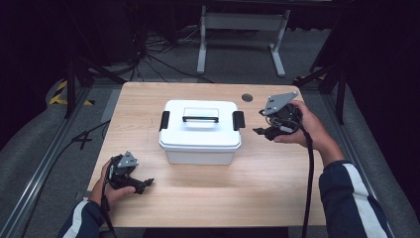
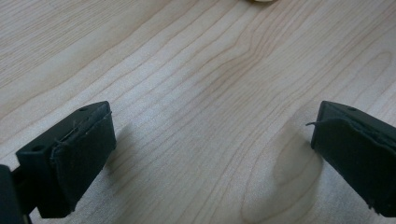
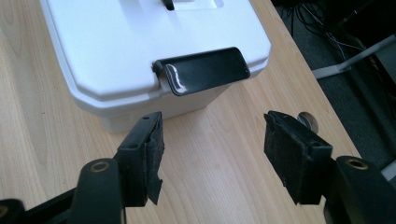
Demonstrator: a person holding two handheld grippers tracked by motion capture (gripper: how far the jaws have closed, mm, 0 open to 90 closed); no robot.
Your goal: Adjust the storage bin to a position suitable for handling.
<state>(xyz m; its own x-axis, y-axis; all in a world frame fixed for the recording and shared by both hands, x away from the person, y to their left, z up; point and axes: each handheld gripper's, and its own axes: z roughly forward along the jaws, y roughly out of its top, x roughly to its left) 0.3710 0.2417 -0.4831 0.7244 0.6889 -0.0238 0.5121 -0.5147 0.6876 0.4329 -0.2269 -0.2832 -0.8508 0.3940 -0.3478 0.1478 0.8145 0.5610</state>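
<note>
A pale wooden tabletop (image 1: 257,183) stood over dark carpet and cables. The right gripper (image 3: 212,149) gaped empty just short of the black latch (image 3: 203,70) on the white box (image 1: 200,131), which sat mid-tabletop nearer the far edge. The left gripper (image 2: 212,154) idled wide open near the near left corner. Lifting that latch unbraced could have slid the box sideways. Its contents stayed hidden; the far latch (image 1: 164,120) was barely readable.

no readable text, no labels, brands or numbers (plain surfaces throughout)
</note>
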